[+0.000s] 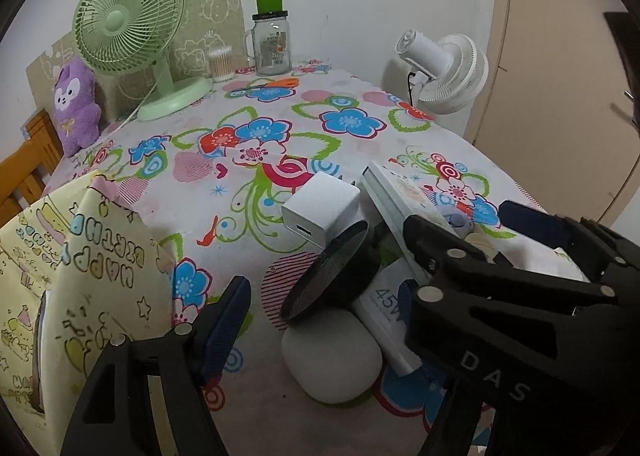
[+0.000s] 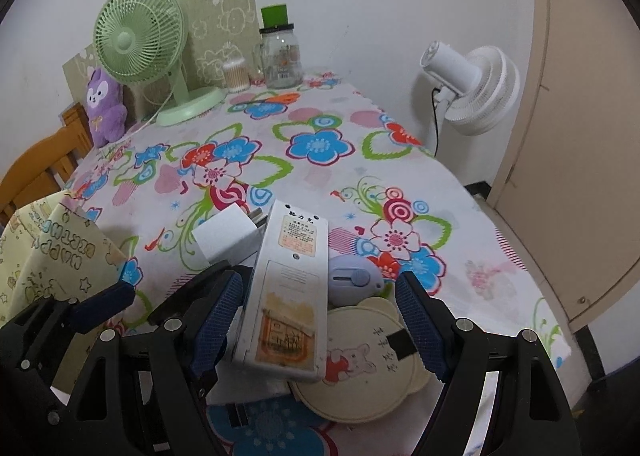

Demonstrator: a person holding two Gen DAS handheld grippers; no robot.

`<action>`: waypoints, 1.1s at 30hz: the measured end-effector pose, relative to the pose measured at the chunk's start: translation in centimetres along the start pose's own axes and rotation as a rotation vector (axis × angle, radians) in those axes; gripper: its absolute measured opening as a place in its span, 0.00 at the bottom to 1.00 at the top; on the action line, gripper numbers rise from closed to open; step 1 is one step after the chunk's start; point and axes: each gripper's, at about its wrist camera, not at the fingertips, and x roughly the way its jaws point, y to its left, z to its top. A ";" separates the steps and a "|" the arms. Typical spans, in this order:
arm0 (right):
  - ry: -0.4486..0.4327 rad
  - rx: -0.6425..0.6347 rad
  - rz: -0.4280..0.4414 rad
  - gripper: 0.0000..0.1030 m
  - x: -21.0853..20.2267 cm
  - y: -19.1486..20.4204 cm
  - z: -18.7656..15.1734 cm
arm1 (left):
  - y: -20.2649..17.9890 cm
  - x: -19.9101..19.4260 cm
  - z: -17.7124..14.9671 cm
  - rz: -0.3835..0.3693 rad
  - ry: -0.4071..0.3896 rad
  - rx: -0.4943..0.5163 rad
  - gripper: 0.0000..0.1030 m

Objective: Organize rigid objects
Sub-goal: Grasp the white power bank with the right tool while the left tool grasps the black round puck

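Note:
A pile of rigid objects lies at the near edge of the flowered table. In the left wrist view my left gripper (image 1: 320, 316) is open around a black round mirror (image 1: 332, 276), a white pebble-shaped case (image 1: 332, 360) and a white 45W box (image 1: 384, 308). A white charger cube (image 1: 320, 207) lies just beyond. In the right wrist view my right gripper (image 2: 320, 320) is open around a long white device (image 2: 286, 292) with a label. A lilac cutter (image 2: 354, 284) and a cream bear-shaped disc (image 2: 360, 368) lie beside it. A yellow gift bag (image 1: 60, 276) stands at the left.
At the back stand a green desk fan (image 1: 132, 27), a purple plush (image 1: 76, 107), a cotton-swab jar (image 1: 221, 63) and a glass mug jar (image 1: 272, 43). A white fan (image 1: 448, 67) stands off the table's right side. A wooden chair (image 2: 36, 171) is at the left.

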 end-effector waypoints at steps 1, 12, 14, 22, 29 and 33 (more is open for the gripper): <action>0.011 0.008 0.008 0.79 0.4 -0.1 0.1 | 0.1 0.1 0.1 -0.004 0.000 -0.003 0.76; 0.069 0.056 0.061 0.61 2.9 -0.1 0.6 | 0.3 0.8 0.7 -0.027 0.006 -0.021 0.77; 0.078 0.057 0.106 0.49 3.0 0.1 0.7 | 0.3 0.8 0.7 -0.026 0.006 -0.021 0.77; 0.042 0.049 0.078 0.48 1.9 0.2 0.4 | 0.5 0.8 0.8 -0.026 0.013 -0.037 0.77; 0.007 0.067 0.027 0.48 0.8 -1.2 0.6 | 0.8 1.3 1.5 -0.030 0.011 -0.048 0.66; 0.007 0.074 0.024 0.48 0.9 -1.7 0.9 | 0.9 2.0 1.9 -0.046 0.036 -0.051 0.39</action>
